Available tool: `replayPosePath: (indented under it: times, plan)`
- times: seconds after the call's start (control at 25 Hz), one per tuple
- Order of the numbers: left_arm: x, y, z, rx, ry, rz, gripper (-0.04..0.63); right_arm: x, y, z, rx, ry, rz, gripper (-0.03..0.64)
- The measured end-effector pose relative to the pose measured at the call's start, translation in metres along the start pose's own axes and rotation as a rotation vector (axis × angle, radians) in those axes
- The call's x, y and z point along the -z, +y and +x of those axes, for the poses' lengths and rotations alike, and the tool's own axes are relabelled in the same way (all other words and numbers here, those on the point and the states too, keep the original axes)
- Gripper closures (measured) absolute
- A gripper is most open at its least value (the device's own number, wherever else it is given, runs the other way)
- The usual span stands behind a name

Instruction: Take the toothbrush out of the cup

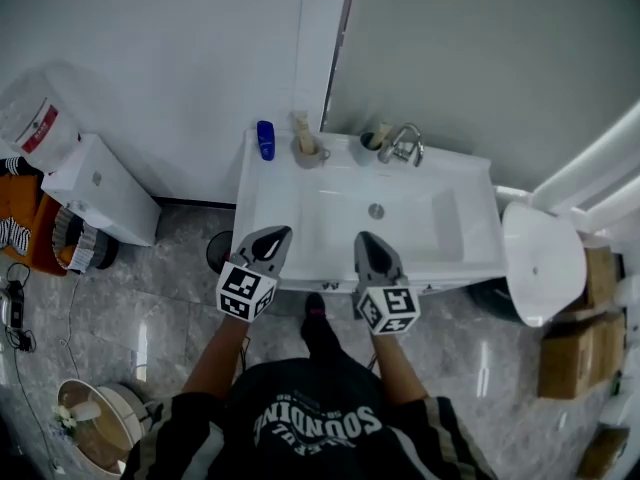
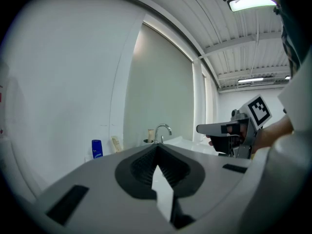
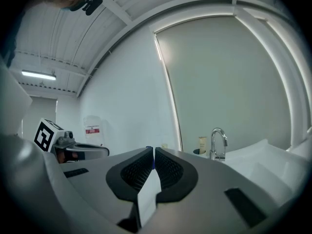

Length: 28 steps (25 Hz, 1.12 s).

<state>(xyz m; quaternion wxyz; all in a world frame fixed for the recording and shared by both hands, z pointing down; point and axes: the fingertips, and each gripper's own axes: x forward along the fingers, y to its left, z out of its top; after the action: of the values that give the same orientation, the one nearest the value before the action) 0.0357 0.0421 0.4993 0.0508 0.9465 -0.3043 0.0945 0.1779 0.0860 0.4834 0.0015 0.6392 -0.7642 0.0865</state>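
Left gripper [image 2: 157, 149]: jaws closed, the ribbed dark pads meeting at the tip with nothing between them. In the head view it sits left of centre, tip over the front rim of the washbasin.
Right gripper [image 3: 152, 152]: jaws pressed together and empty. In the head view it sits just right of centre, level with its partner, tip over the same front rim.
Pair: side by side and apart from each other, both pointing toward the back ledge at the top of the head view. Each appears at the edge of the other's view.
Washbasin [image 1: 465, 243]: white and rectangular, filling the centre of the head view, with the drain [image 1: 376, 210] in the bowl.
Cup [image 1: 310, 154]: grey, on the back ledge in the upper centre of the head view, well apart from both grippers.
Toothbrush [image 1: 300, 122]: pale handle standing upright in that cup, untouched.
Blue bottle [image 1: 265, 140]: just left of the cup, at the ledge's left corner.
Tap [image 1: 403, 146]: chrome, right of the cup. A second small cup [image 1: 371, 140] just beside it holds something pale.
Toilet [image 1: 540, 258]: white, at the right of the head view.
White cabinet [image 1: 100, 188]: at the left, on the grey marbled floor [image 1: 180, 308].
Shirt [image 1: 320, 418]: dark with white print, bottom centre of the head view.
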Motion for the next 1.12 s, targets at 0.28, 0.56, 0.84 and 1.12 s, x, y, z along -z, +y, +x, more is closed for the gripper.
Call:
replayPosePath:
  times: [0.28, 0.56, 0.84, 1.12]
  plan:
    - [-0.022, 0.055, 0.060, -0.099, 0.010, -0.041, 0.597, -0.024, -0.037, 0.100, -0.109, 0.025, -0.012, 0.617]
    - [-0.025, 0.100, 0.088, -0.185, 0.029, -0.071, 0.597, -0.024, -0.041, 0.177, -0.212, 0.076, -0.034, 0.617]
    - [-0.019, 0.120, 0.109, -0.219, 0.041, -0.109, 0.597, -0.014, -0.043, 0.215, -0.264, 0.117, -0.059, 0.612]
    - [-0.011, 0.128, 0.123, -0.232, 0.058, -0.132, 0.597, 0.003, -0.045, 0.240, -0.288, 0.168, -0.061, 0.542]
